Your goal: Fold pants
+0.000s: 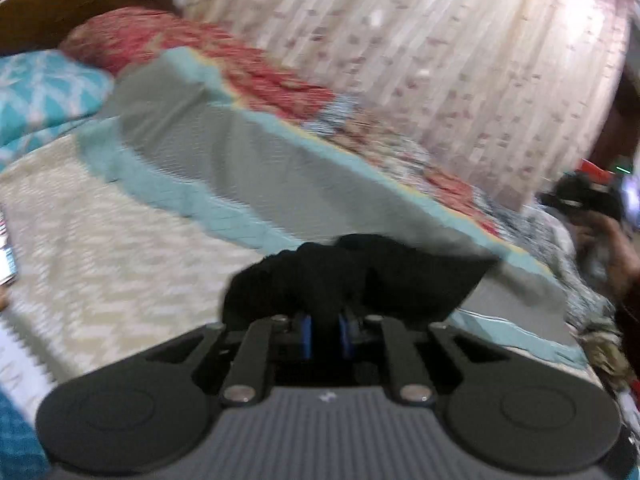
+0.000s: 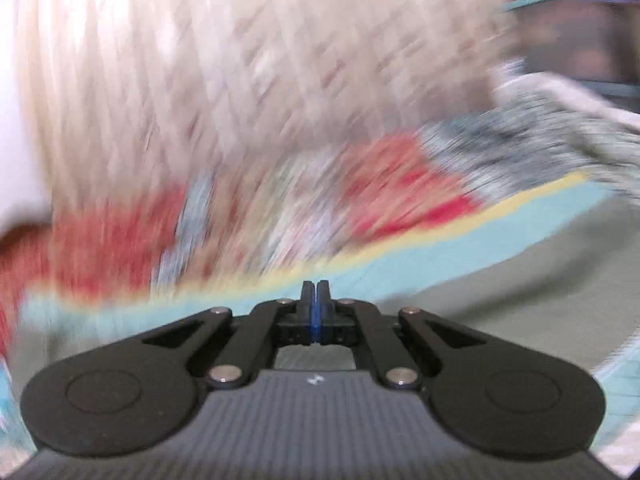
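Currently the left gripper (image 1: 325, 334) pinches the black pants (image 1: 352, 280), bunched directly ahead of its jaws, whereas the right gripper (image 2: 316, 294) is pressed together, empty.

Black soft fabric pants (image 1: 360, 280), bunched and crumpled, lifted off grey quilted bedspread with teal border (image 1: 224, 152). One fold pinched between blue pads; loose flap hanging out to right. Blurred; full shape unclear.

A patterned curtain (image 1: 440, 60) hangs behind a teal-bordered blanket (image 1: 224, 152).
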Available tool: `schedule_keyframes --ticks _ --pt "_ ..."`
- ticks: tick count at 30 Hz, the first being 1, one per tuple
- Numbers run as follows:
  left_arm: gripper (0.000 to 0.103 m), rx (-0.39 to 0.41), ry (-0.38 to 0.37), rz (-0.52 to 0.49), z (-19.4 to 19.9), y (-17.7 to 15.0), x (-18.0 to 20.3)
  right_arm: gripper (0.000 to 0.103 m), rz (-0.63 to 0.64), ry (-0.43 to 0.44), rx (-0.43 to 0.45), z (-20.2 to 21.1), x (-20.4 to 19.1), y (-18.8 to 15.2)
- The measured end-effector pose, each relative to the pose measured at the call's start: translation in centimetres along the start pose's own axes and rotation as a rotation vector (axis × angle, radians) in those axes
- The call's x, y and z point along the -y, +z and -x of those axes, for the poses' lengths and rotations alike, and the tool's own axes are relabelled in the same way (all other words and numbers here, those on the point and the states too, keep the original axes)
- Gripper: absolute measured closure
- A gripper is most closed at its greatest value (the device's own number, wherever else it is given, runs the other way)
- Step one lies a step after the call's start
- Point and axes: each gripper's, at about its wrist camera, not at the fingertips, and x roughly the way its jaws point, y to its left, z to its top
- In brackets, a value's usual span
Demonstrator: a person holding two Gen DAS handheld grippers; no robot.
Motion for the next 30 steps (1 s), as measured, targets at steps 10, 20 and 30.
schedule_keyframes --ticks 10,20,30 --pt "0.092 -0.146 -0.042 -0.138 2.5 -4.1 4.6 0.091 0.182 -0.118 -0.096 10.3 8.6 -1.2" --pt "0.092 -0.171 0.016 -0.082 4.7 -5.5 4.1 0.036 0.940 0.299 -0.448 -4.9 -18.5 -23.0" --pt "0.092 -0.128 0.021 -0.067 4.2 -3.9 2.7 0.096 0.778 0.056 -0.353 -11.2 -17.4 -19.8"
